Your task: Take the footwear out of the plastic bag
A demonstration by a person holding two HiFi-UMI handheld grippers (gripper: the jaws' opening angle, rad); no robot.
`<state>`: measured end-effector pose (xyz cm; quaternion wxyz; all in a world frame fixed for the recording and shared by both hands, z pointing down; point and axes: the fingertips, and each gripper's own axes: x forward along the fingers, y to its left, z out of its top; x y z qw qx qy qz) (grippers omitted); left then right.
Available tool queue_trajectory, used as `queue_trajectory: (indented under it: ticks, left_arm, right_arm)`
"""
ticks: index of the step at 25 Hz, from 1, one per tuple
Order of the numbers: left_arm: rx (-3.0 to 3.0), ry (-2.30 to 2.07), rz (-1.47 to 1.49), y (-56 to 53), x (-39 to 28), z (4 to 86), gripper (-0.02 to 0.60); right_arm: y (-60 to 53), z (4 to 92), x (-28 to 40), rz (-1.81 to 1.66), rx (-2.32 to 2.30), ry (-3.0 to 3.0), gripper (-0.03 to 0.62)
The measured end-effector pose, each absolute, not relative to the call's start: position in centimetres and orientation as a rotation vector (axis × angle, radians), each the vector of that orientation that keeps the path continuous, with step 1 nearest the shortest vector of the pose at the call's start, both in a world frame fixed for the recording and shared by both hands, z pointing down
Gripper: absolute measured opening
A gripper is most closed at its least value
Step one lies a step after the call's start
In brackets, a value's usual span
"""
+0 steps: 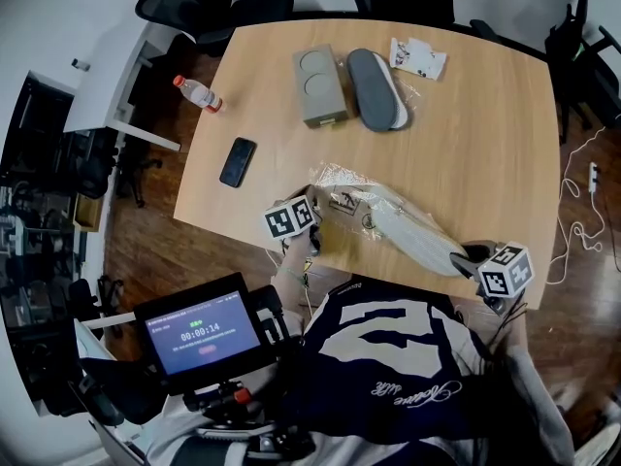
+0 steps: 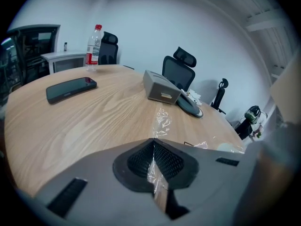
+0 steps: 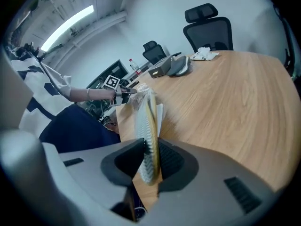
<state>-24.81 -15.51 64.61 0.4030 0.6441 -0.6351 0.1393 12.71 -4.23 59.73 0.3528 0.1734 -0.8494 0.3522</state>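
A pale slipper (image 1: 412,229) lies near the front edge of the wooden table (image 1: 485,134), its far end still inside a clear plastic bag (image 1: 344,181). My left gripper (image 1: 315,216) is shut on the bag's edge; the left gripper view shows thin film (image 2: 162,121) pinched between the pads of my left gripper (image 2: 153,159). My right gripper (image 1: 471,258) holds the slipper's bare end. In the right gripper view the slipper (image 3: 146,126) stands on edge with the pads of my right gripper (image 3: 149,161) pressed against both of its sides.
At the back of the table are a grey box (image 1: 320,85), a dark grey slipper pair (image 1: 376,88) and a crumpled wrapper (image 1: 417,56). A black phone (image 1: 238,161) and a water bottle (image 1: 198,93) lie to the left. Office chairs ring the table.
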Motion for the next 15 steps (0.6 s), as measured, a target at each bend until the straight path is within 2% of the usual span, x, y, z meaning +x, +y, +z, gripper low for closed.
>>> queue_trajectory:
  ticks: [10, 15]
  left_arm:
    - [1.431, -2.061, 0.582, -14.3, -29.2, 62.5, 0.003]
    - [1.302, -2.116, 0.537, -12.5, -31.7, 62.7, 0.003]
  right_arm:
    - [-5.8, 58.5, 15.4, 0.906, 0.709, -2.18, 0.076]
    - [-6.4, 56.7, 16.4, 0.953, 0.84, -2.25, 0.066]
